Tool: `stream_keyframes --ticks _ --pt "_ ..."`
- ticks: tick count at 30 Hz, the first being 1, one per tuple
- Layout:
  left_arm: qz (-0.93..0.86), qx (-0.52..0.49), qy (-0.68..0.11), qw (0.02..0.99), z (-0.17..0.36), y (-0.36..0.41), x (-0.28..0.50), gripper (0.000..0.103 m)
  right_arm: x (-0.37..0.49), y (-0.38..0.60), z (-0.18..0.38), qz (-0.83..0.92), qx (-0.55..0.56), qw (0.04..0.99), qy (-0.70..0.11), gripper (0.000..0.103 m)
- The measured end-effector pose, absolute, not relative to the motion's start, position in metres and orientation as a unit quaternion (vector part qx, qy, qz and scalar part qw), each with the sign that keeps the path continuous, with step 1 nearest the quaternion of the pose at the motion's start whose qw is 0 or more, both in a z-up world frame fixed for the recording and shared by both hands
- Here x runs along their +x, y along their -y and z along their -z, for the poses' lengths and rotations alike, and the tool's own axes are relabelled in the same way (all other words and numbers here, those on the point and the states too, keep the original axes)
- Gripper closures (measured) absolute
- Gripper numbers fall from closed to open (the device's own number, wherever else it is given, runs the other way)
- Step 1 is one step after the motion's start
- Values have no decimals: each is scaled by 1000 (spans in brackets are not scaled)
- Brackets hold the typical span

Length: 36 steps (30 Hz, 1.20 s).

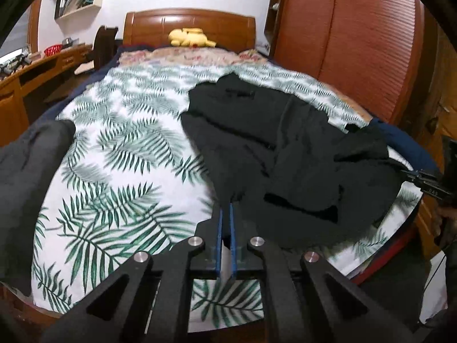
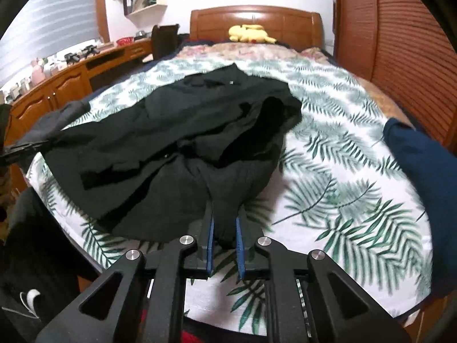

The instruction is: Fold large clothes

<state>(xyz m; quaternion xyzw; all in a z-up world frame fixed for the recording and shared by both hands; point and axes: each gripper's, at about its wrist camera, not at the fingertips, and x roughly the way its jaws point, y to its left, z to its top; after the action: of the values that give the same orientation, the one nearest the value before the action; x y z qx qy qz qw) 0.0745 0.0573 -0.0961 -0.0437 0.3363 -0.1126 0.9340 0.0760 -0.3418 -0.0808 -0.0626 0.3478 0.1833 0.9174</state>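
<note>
- The left gripper (image 1: 226, 208) has its blue-padded fingers (image 1: 220, 237) drawn close, pinching a near-edge fold of the black garment (image 1: 280, 154) between them.
- The right gripper (image 2: 224, 217) has its pads (image 2: 210, 243) a little wider apart, with a thicker bunch of the same garment (image 2: 182, 143) clamped in the gap.
- The garment lies on the leaf-print bedspread (image 1: 120, 154), near its foot end, rumpled, with layers overlapping and one flap turned over itself.
- By my reading the fold is barely begun: both near corners are gripped, but no clean crease or squared shape shows yet.
- Smoothing flat, folding sides in and halving lengthwise appear left to do.
- Beyond the bedspread's head end, a yellow plush toy (image 1: 190, 37) sits against the wooden headboard (image 1: 188, 23).
- A dark blue cloth (image 2: 422, 160) lies at the bedspread's right edge.
</note>
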Motion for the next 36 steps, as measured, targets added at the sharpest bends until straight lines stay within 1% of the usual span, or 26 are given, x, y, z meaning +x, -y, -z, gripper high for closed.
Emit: stream_keyframes --ticks 10,15,21,27,36 --pt "133 -11 -284 949 29 -48 31 102 43 360 29 -186 -33 938 -290 95" --pt "136 -10 -236 962 -14 -57 -10 103 9 351 -14 -180 -54 948 -256 96" --pt "140 -19 -198 970 -41 -70 -59 103 -30 348 -55 -192 -58 954 -223 96" --pt "141 -16 -191 971 -47 -76 -88 103 -61 347 -70 -203 -72 953 -214 96" --pt "138 -20 -231 963 -22 -76 -67 102 -46 348 -41 -207 -65 943 -253 96"
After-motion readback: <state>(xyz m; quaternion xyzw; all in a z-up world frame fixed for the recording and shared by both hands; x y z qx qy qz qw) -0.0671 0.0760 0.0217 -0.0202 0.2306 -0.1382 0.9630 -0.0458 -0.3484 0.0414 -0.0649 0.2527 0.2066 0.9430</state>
